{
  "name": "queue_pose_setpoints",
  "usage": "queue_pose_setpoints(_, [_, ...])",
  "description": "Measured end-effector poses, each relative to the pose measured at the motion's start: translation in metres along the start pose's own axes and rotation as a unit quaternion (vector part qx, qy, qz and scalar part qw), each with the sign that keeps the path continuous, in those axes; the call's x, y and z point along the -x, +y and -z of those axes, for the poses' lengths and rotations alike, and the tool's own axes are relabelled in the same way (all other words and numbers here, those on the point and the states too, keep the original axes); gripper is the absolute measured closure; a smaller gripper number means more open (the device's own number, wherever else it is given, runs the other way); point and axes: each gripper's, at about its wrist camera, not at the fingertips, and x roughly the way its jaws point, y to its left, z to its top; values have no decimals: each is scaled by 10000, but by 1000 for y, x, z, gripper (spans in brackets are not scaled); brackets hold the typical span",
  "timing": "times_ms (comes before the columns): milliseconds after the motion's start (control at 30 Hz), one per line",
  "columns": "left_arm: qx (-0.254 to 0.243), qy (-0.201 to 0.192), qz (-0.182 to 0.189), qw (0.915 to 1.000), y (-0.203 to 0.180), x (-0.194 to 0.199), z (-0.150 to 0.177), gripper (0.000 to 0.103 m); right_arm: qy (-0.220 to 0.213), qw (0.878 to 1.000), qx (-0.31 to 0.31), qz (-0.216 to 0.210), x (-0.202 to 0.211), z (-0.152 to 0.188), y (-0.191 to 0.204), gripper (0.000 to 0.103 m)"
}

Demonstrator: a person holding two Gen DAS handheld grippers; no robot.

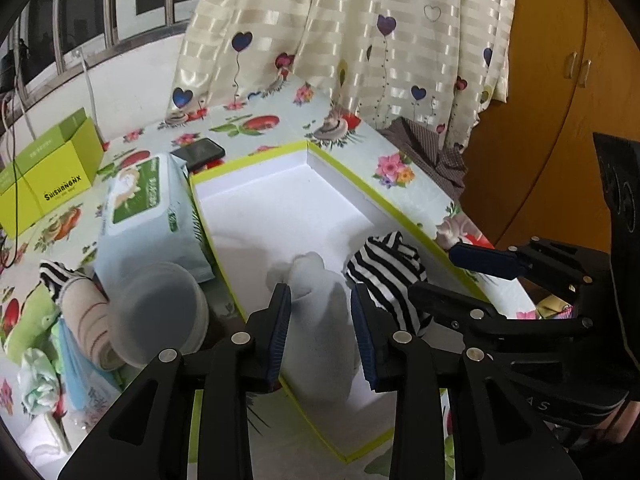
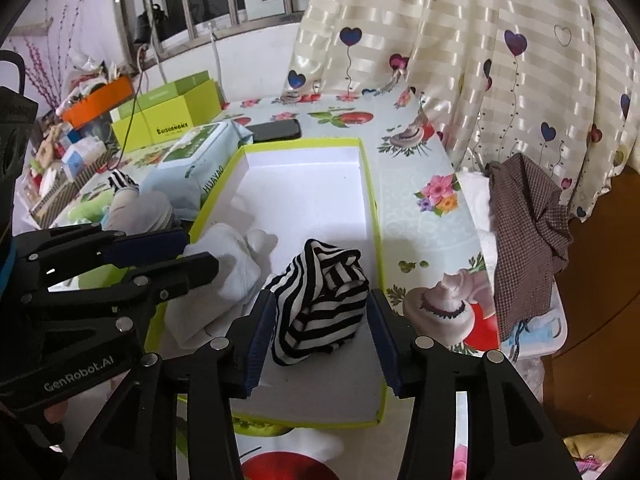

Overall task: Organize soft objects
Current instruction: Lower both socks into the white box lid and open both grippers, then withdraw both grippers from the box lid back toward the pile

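A shallow white box with a lime-green rim (image 1: 360, 184) (image 2: 370, 184) lies on the floral table. Inside it lie a white sock (image 1: 320, 308) (image 2: 228, 264) and a rolled black-and-white striped sock (image 1: 388, 272) (image 2: 320, 300). My left gripper (image 1: 322, 320) is open with its fingers either side of the white sock. My right gripper (image 2: 322, 336) is open with its fingers either side of the striped sock; it also shows at the right of the left wrist view (image 1: 460, 276). More soft items, a striped sock (image 1: 56, 276) and a beige roll (image 1: 88, 320), lie left of the box.
A wet-wipes pack (image 1: 148, 208) (image 2: 200, 156), a translucent tub (image 1: 160, 312), a black phone (image 1: 198, 152) (image 2: 276, 130) and a green carton (image 1: 48, 172) (image 2: 168, 112) stand left of the box. A heart-print curtain (image 2: 480, 60) hangs behind. A brown checked cloth (image 2: 528, 240) hangs at the right.
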Motion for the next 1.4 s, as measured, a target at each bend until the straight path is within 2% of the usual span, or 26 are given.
queue_pose_setpoints(433, [41, -390, -114, 9992, -1, 38, -1, 70, -238, 9996, 110, 80, 31, -1, 16, 53])
queue_pose_setpoints(867, [145, -718, -205, 9971, 9, 80, 11, 70, -525, 9979, 385, 24, 63, -4, 49, 46])
queue_pose_setpoints(1400, [549, -723, -325, 9953, 48, 115, 56, 70, -600, 9950, 663, -438, 74, 6, 101, 45])
